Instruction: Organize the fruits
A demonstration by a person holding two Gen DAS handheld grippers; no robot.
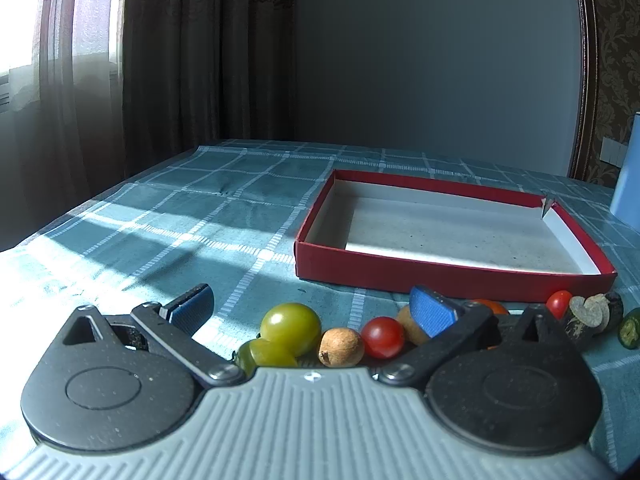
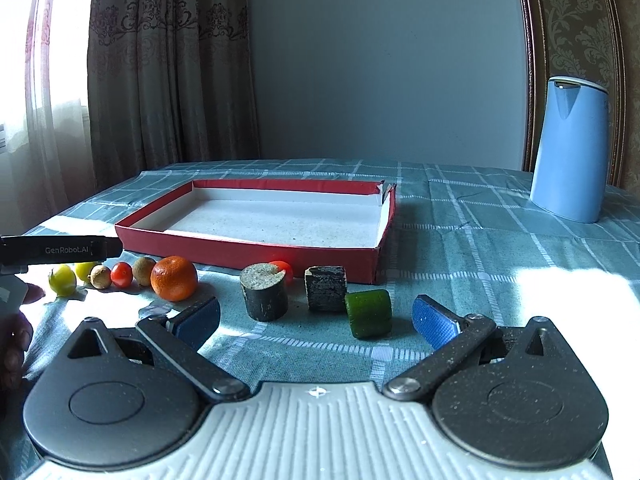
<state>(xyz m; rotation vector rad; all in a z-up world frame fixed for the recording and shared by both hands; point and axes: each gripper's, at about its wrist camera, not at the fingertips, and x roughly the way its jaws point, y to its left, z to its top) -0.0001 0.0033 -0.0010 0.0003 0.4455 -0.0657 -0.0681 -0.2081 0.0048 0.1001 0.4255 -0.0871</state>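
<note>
A row of fruits lies in front of a shallow red box [image 1: 452,280] [image 2: 248,250]. My left gripper [image 1: 312,310] is open, low over the table, with a green tomato [image 1: 291,329], a brown longan [image 1: 341,347] and a red cherry tomato [image 1: 383,337] between its fingers, none held. My right gripper [image 2: 316,320] is open and empty, behind a dark cut cylinder [image 2: 265,297], a dark block [image 2: 326,288] and a green chunk [image 2: 368,313]. An orange [image 2: 174,278] lies left of them. The left gripper's body [image 2: 60,249] shows at the left edge.
A blue kettle [image 2: 568,148] stands at the back right on the blue checked tablecloth [image 2: 480,232]. The red box is empty inside. Another red cherry tomato [image 2: 282,270] sits against the box front. Curtains hang behind the table's left side.
</note>
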